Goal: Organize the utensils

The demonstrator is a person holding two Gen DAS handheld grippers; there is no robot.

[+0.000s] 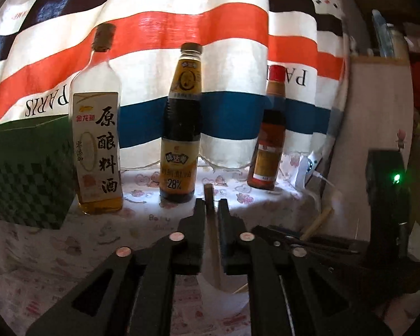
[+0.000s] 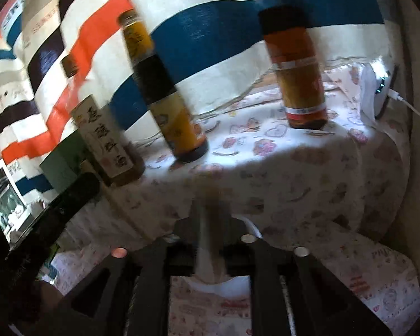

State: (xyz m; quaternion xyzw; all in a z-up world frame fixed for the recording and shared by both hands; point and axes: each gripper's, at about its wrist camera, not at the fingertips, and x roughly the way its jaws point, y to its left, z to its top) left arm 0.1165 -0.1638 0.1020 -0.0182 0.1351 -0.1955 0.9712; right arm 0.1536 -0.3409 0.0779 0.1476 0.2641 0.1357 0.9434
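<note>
Chopsticks were between the jaws of both tools. Left gripper (image 1: 211,210) straddled a chopstick (image 1: 210,201) with slight gaps either side, so probably letting go over the white bowl (image 1: 210,282) beneath. Right gripper (image 2: 211,212) stood wider apart around a blurred stick (image 2: 210,224); contact unclear. Bottles (image 1: 179,126) stood far, clear of the drop.

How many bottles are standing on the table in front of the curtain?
3. Clear cooking-wine bottle on the left beside the green box, dark sauce bottle in the middle, red-capped bottle on the right. More may be hidden.
</note>
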